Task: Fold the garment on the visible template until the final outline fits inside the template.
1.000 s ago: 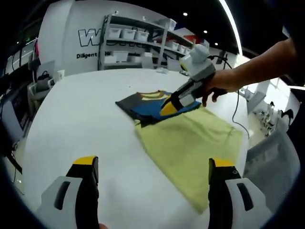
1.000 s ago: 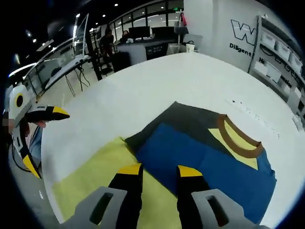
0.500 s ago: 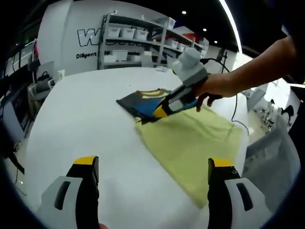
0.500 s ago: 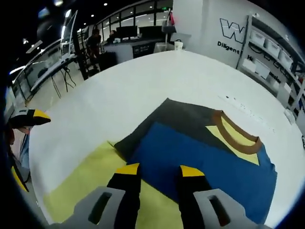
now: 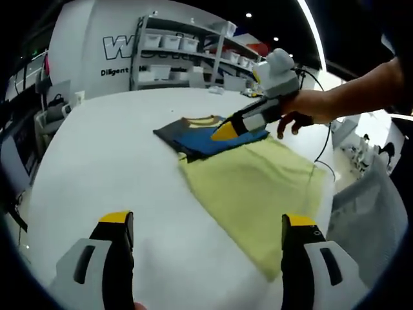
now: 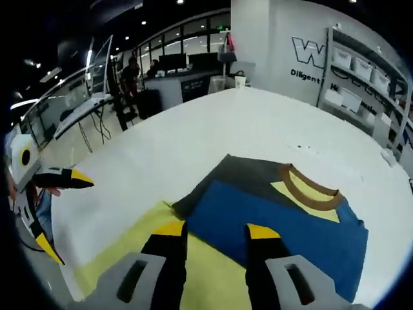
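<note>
The folded garment (image 5: 193,134), dark grey and blue with a yellow patch and brown collar, lies on the white table (image 5: 97,161). Its near edge overlaps the far corner of the yellow-green template (image 5: 258,187). My left gripper (image 5: 206,223) stands wide open low over the table, well short of both. My right gripper (image 5: 227,132), held by a hand (image 5: 310,106), hovers just above the garment's blue part. In the right gripper view the right gripper (image 6: 216,230) is narrowly open, with nothing between its fingers, over the garment (image 6: 284,219) and template (image 6: 129,245). The left gripper (image 6: 64,213) shows at the left edge.
Shelves with white bins (image 5: 187,58) stand behind the table. A grey chair (image 5: 361,213) sits past the table's right edge, and a cable (image 5: 319,148) hangs there. Desks and monitors (image 6: 161,64) lie beyond the far side in the right gripper view.
My right gripper has lifted off the garment's edge and drawn back a little, its jaws slightly wider. The left gripper has stayed still and the garment lies as before.
</note>
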